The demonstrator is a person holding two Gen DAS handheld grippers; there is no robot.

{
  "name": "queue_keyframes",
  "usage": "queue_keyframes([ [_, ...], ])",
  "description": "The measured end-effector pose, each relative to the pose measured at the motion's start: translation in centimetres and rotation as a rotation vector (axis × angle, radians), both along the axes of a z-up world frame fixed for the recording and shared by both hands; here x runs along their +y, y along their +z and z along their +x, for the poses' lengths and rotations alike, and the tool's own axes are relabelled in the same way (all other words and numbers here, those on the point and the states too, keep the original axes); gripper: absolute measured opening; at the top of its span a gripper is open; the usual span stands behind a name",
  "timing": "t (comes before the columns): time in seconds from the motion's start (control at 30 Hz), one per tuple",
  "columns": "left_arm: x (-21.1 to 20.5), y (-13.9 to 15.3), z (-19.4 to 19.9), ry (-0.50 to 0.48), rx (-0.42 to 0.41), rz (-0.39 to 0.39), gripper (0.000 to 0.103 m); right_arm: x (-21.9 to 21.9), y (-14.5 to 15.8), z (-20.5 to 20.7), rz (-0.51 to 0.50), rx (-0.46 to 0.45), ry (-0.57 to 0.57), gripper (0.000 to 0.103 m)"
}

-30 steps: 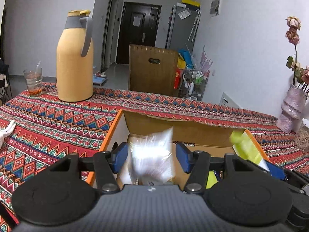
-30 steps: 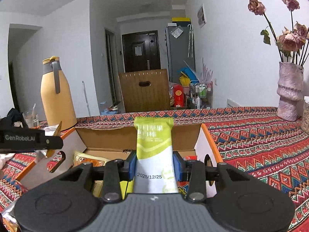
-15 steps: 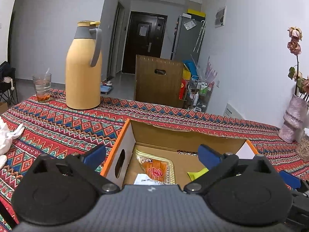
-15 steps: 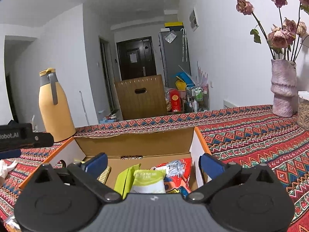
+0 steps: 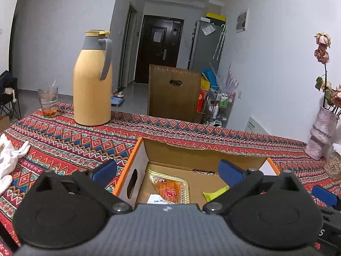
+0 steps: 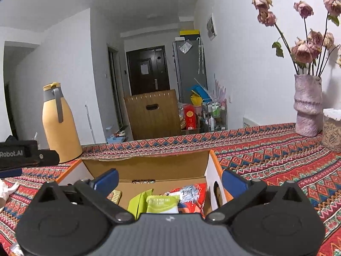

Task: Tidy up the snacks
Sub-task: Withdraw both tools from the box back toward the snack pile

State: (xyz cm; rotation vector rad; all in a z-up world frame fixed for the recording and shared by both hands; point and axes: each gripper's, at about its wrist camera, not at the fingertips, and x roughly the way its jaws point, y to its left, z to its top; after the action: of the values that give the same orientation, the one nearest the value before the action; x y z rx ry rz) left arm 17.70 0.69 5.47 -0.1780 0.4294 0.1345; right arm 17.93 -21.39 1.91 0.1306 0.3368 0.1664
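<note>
An open cardboard box (image 5: 187, 151) with orange rims sits on the patterned tablecloth. In the left wrist view it holds an orange snack packet (image 5: 169, 188), a white packet (image 5: 158, 199) and a green wrapper (image 5: 215, 193). My left gripper (image 5: 167, 170) hovers over the box, open, nothing between its blue pads. In the right wrist view the same box (image 6: 149, 166) holds a green-and-white packet (image 6: 163, 203), a lime wrapper (image 6: 138, 200) and red and silvery packets (image 6: 191, 194). My right gripper (image 6: 169, 179) is open above them, holding nothing.
A yellow thermos jug (image 5: 92, 85) and a glass (image 5: 48, 101) stand at the table's far left. A pink vase of dried roses (image 6: 307, 104) and a jar (image 6: 332, 130) stand at the right. White cloth (image 5: 8, 160) lies at the left edge. A wooden chair back (image 5: 173, 96) rises behind the table.
Both grippers opened and let go: the white packet left the left jaws and the green-and-white packet left the right jaws, both now lying in the box. Both grippers rose slightly.
</note>
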Motion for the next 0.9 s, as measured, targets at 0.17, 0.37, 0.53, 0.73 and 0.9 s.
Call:
queue_keyframes([
  [0.17, 0.5, 0.3, -1.3, -0.013, 0.014, -0.003, 0.103, -0.5, 0.7, -1.8, -0.014, -0.012, 0.004, 0.103],
  [0.37, 1.3, 0.5, -3.7, -0.039, 0.021, 0.006, 0.103, -1.2, 0.8, -4.2, -0.021, -0.007, 0.016, 0.103],
  [0.53, 2.0, -0.1, -5.8, -0.052, 0.040, 0.034, 0.103, -2.1, 0.2, -6.2, -0.019, 0.020, 0.016, 0.103],
  [0.73, 2.7, -1.5, -8.2, -0.069, 0.068, 0.054, 0.103, -2.8, -1.4, -8.4, -0.028, 0.075, 0.009, 0.103],
  [0.9, 2.9, -3.3, -9.7, -0.079, 0.106, 0.074, 0.103, -3.1, -2.7, -9.8, -0.042, 0.119, 0.008, 0.103],
])
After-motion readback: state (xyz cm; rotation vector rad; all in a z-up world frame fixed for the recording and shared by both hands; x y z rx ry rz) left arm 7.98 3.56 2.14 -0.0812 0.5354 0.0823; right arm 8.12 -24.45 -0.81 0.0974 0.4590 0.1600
